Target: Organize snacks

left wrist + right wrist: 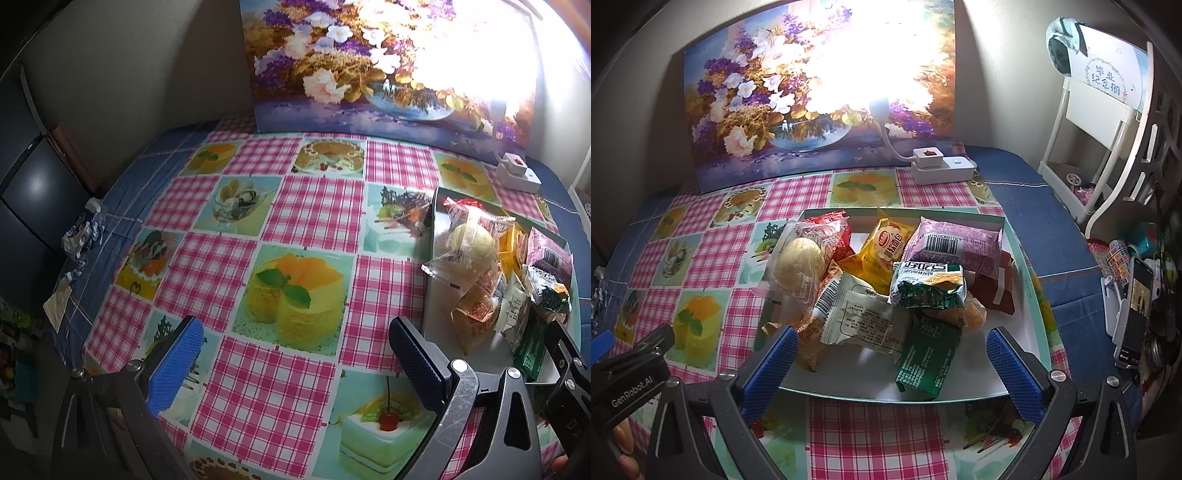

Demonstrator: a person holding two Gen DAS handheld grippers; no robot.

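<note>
A white tray (975,373) with a teal rim holds a pile of wrapped snacks: a pale bun in a clear bag (799,264), a yellow packet (886,247), a pink packet (956,243), a white packet (864,317) and a dark green packet (927,358). My right gripper (892,369) is open over the tray's near edge, a finger at each front corner, holding nothing. My left gripper (295,365) is open and empty above the checked tablecloth, left of the tray (439,321). A blue-and-white wrapped snack (81,232) lies at the table's far left edge.
A flower painting (820,92) leans on the wall behind the table. A white power strip (942,166) with a bright gooseneck lamp sits behind the tray. A white rack (1089,147) and a phone on a stand (1134,314) are off the table's right side.
</note>
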